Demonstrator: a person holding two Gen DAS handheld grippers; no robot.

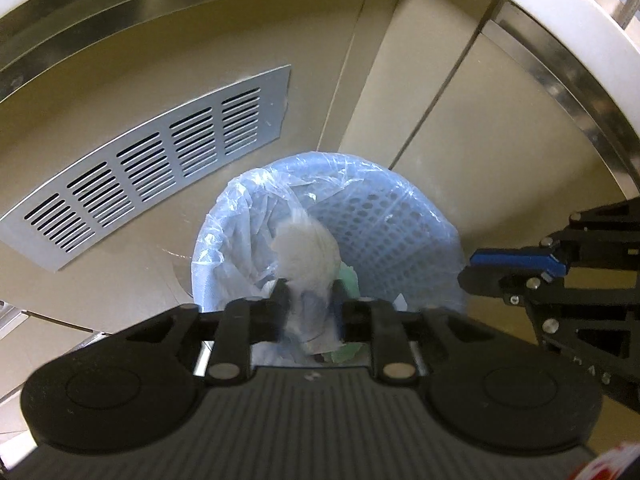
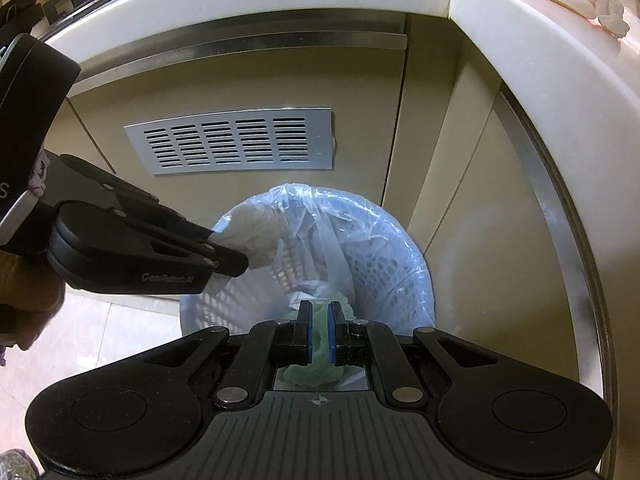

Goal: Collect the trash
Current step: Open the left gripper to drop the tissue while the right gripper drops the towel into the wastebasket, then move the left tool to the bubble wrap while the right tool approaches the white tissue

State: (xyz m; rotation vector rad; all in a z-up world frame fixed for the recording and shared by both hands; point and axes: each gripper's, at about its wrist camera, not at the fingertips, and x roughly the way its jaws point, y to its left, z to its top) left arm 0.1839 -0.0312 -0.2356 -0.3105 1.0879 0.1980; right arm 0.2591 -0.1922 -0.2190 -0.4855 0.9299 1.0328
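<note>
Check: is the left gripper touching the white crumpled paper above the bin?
Touching. The right wrist view shows the left gripper clamped on the white crumpled paper, which sticks out from its fingertips over the blue bin.

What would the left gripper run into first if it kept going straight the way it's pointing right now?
Probably the bin liner inside the blue bin. The left gripper, shut on a white crumpled tissue, points down into the bin's mouth, with green trash lower inside. Depth is hard to judge, so liner or trash could come first.
</note>
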